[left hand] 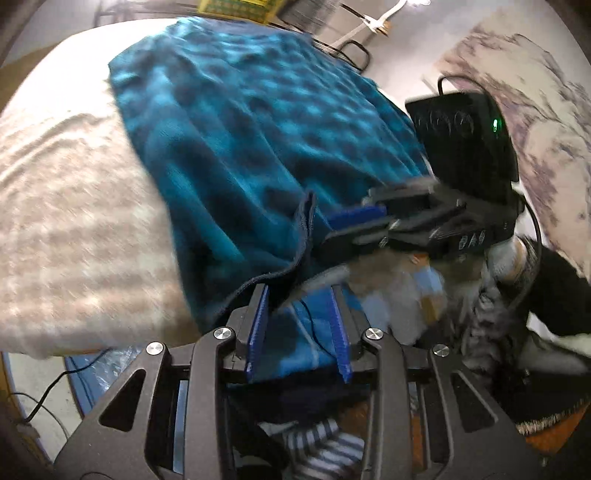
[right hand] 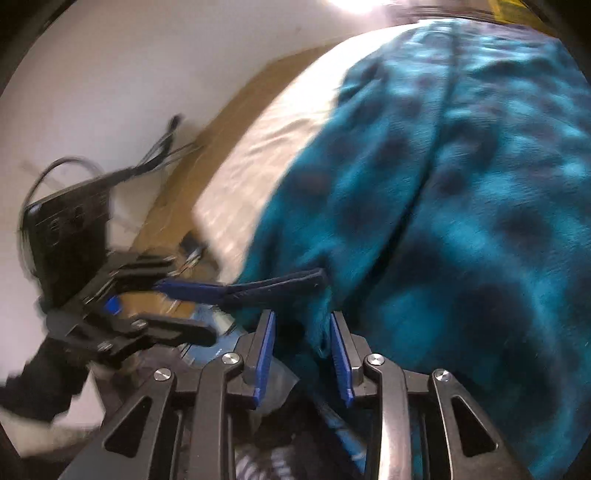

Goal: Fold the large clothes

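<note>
A large teal fleece garment [left hand: 240, 129] [right hand: 461, 221] with dark blotches lies spread on a bed with a cream blanket [left hand: 74, 203] [right hand: 258, 129]. Its near edge hangs over the side of the bed, ending in a dark navy hem [left hand: 303, 229] [right hand: 280, 282]. My left gripper [left hand: 298, 295] [right hand: 221, 310] is at that hem with its blue pads apart; the hem lies against one finger only. My right gripper [right hand: 302, 315] [left hand: 332, 229] sits just beside it, pads apart, with a fold of the teal cloth between them that touches only the right-hand pad.
A wooden bed frame [right hand: 207, 147] runs along a white wall [right hand: 110, 74]. Below the bed's edge lie a striped cloth [left hand: 321, 450], blue plastic [left hand: 92, 369] and cables [left hand: 48, 391]. A marbled surface [left hand: 535, 92] is at the right and a yellow box [left hand: 236, 7] beyond the bed.
</note>
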{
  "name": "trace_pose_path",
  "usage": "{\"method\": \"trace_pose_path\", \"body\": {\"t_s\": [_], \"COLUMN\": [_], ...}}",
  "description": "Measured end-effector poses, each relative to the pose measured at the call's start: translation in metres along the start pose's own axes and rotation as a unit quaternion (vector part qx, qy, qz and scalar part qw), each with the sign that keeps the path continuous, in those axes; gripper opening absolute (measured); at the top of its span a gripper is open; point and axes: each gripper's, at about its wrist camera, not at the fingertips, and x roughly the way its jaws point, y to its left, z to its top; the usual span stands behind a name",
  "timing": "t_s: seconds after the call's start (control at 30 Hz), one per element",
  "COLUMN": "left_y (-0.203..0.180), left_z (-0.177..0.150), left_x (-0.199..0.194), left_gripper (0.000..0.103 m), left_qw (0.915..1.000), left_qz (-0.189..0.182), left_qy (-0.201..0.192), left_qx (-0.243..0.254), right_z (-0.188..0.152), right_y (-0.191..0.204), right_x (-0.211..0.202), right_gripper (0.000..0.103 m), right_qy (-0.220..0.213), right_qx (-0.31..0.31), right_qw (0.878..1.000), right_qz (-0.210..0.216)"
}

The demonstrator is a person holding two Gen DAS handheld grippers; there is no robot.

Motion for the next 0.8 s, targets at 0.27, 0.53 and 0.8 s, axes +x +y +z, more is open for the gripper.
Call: {"method": "trace_pose_path", "body": {"t_s": [0.27, 0.53, 0.8], "left_y": [0.042, 0.043, 0.044], "left_z": [0.007, 0.021, 0.019], "left_x": [-0.032, -0.018, -0.014], "left_gripper": [0.032, 0.032, 0.032], "left_qw": [0.992, 0.9932, 0.9922], "left_qz": [-0.017, 0.046, 0.068], "left_qy": [-0.07, -0.058, -0.059], "left_qx": [-0.103, -0.09, -0.086], "right_z": [0.004, 0.043, 0.049], "right_y": [-0.037, -0.062, -0.039], "right_x": [-0.038, 0.0, -0.016], "right_gripper": [0.041, 0.045, 0.0], "right_qy": [-0.067, -0.059, -0.092], "right_qx": [0.07, 0.119, 0.08], "right_qw": [0.995, 0.99, 0.989], "right_qz": [-0.004, -0.049, -0.086]}}
